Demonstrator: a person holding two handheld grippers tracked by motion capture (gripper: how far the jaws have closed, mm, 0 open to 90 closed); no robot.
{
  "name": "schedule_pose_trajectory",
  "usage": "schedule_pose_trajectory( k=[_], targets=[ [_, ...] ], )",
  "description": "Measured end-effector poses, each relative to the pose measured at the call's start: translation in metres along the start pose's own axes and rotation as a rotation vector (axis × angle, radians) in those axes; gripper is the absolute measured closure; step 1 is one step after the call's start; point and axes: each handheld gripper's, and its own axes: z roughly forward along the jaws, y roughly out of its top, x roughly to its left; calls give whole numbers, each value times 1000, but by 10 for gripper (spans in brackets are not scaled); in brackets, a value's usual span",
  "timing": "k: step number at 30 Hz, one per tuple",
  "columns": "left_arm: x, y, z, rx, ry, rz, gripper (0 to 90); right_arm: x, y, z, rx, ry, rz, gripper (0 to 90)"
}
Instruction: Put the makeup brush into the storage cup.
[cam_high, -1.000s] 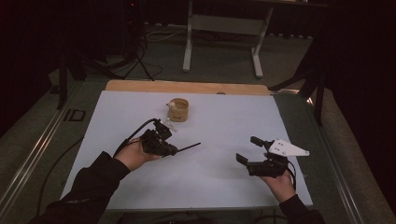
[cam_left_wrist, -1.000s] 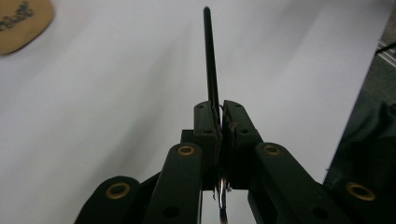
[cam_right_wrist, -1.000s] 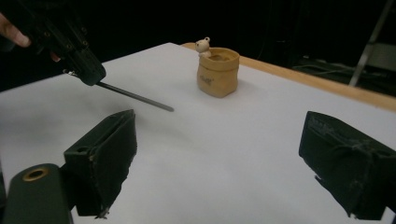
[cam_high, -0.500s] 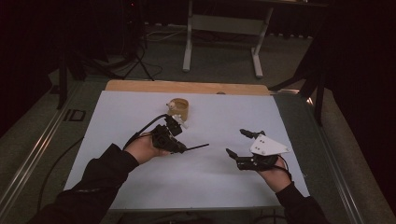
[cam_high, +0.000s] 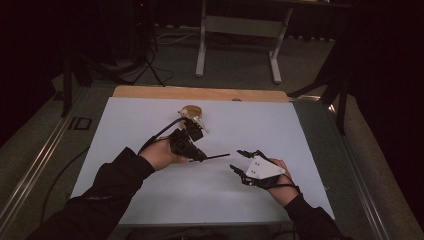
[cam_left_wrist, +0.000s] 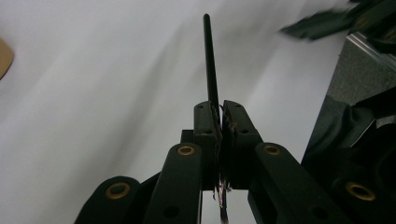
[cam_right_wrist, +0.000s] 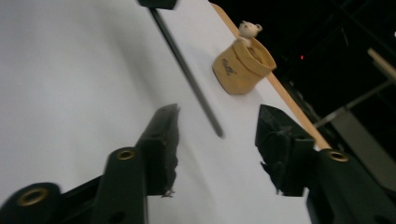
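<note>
Your left gripper (cam_high: 192, 150) has its fingers (cam_left_wrist: 208, 122) clamped tight on one end of a thin black stick (cam_high: 216, 156), which juts out level over the white bench (cam_high: 310, 150) toward your right gripper (cam_high: 245, 162). In the right gripper view the stick's free tip (cam_right_wrist: 212, 122) lies ahead of and between the right fingers (cam_right_wrist: 163, 140), which have just been closing but stand half apart with nothing between them. You look to be setting up a handover, and the risk is closing too early: the pads could shut short of the tip, or clip it and lever the stick askew in the left grip. Since the left fingers hold only the very end, a sideways knock could twist it loose. The small tan pouch (cam_high: 191, 112) sits farther back, well apart.
</note>
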Motion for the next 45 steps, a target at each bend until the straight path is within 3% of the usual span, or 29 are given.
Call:
schedule_pose_trajectory(
  k=[5, 6, 10, 23, 25, 31, 32, 35, 36, 39, 40, 41, 43, 45],
  targets=[
    [-4, 7, 7, 10, -14, 3, 863, 7, 3, 5, -11, 23, -42, 574],
    [-5, 9, 9, 8, -17, 4, 864, 9, 6, 7, -14, 32, -61, 619],
    [-9, 14, 12, 8, -31, 12, 864, 12, 12, 13, -12, 30, -104, 622],
    [-16, 23, 15, 1, -42, 34, 863, 14, 21, 25, 0, 49, -171, 748],
    [-16, 23, 14, -7, -53, 25, 864, 14, 21, 26, 4, 59, -183, 824],
    [-13, 21, 14, -41, -68, 38, 860, 13, 22, 26, 9, 69, -211, 856],
    [-13, 21, 13, -62, -72, 39, 858, 12, 22, 25, 9, 78, -209, 856],
    [-13, 19, 9, -133, -32, 107, 792, 10, 24, 25, 17, 85, -220, 857],
    [-14, 19, 7, -158, -41, 115, 775, 10, 24, 25, 19, 83, -224, 857],
    [-15, 21, -2, -218, -32, 116, 678, 10, 25, 25, 29, 94, -233, 857],
    [-15, 21, -2, -218, -32, 116, 662, 10, 25, 25, 29, 94, -233, 857],
    [-16, 21, -9, -263, -12, 116, 662, 10, 25, 25, 32, 98, -233, 857],
    [-15, 20, -17, -307, -9, 100, 603, 9, 26, 25, 33, 98, -224, 857],
    [-15, 17, -26, -360, -19, 112, 557, 5, 25, 25, 32, 93, -208, 857]
  ],
)
